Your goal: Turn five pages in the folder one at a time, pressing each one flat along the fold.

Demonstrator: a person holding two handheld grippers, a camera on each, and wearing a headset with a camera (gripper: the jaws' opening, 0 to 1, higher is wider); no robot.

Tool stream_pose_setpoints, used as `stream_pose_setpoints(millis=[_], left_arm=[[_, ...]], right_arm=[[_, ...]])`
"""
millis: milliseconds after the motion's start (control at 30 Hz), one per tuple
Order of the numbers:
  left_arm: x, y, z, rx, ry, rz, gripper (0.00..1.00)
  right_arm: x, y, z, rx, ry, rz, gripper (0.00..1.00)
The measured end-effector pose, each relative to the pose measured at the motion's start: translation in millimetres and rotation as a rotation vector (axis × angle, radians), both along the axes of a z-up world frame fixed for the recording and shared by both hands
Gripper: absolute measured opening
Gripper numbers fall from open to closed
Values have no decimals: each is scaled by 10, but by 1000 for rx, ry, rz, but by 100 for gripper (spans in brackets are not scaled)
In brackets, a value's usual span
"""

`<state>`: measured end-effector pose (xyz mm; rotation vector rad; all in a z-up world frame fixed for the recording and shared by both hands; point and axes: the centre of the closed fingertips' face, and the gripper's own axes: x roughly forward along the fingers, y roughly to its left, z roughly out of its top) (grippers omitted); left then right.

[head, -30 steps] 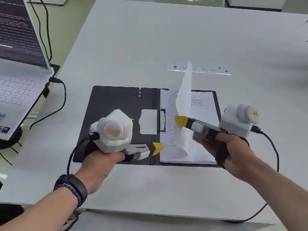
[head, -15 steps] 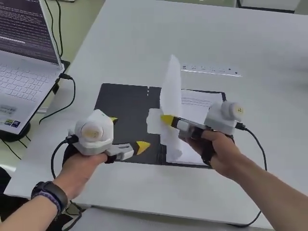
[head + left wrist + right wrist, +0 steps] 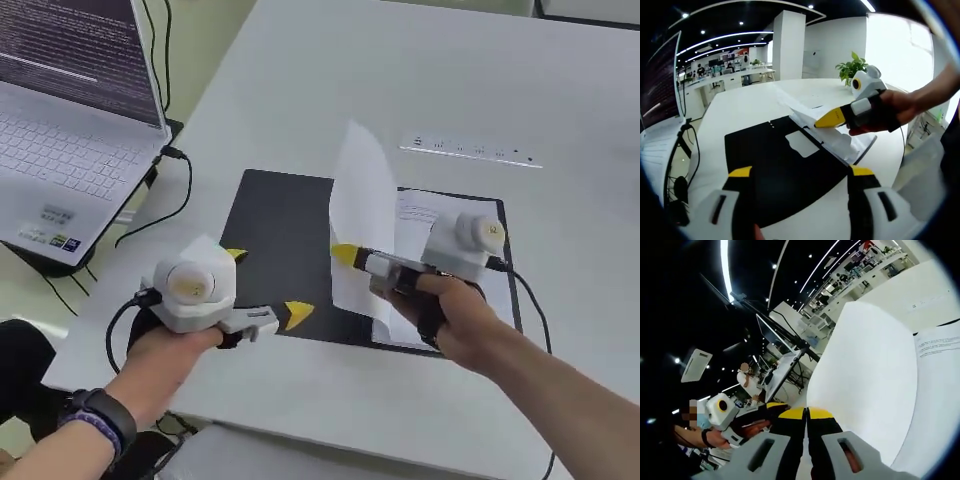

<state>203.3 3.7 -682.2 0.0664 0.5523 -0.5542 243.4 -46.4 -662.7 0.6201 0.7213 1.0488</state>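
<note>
— Where's the right gripper (image 3: 345,253)?
— Its jaws are pressed together on the near edge of one page (image 3: 362,195). That page stands almost upright over the middle of the open folder (image 3: 280,235) on the table (image 3: 300,70).
— And the left gripper (image 3: 267,285)?
— Spread wide and holding nothing. It hovers above the folder's black left cover by its front edge, just left of the raised page.
— The other sheets (image 3: 425,215)?
— Lying flat on the right half, beneath the right gripper.
</note>
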Motion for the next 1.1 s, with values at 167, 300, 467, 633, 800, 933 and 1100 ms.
stream_pose_setpoints(millis=[167,300,467,633,800,933,1100], left_arm=[[-20,65,29,-6,-2,13,75],[-51,92,35,-3,-2,17,75],[-95,140,50,-10,-2,31,75],[-137,144,40,-7,4,34,75],[-151,145,40,-10,7,43,75],[-164,130,25,-10,15,44,75],[-172,137,21,-10,18,48,75]], right_arm=[[15,116,-56,3,26,16,0],[27,154,-142,-2,41,24,0],[62,204,-276,-19,70,19,0],[64,272,-408,-41,104,12,0],[97,308,-582,-54,139,10,0],[98,355,-722,-69,166,8,0],[124,393,-864,-86,195,5,0]])
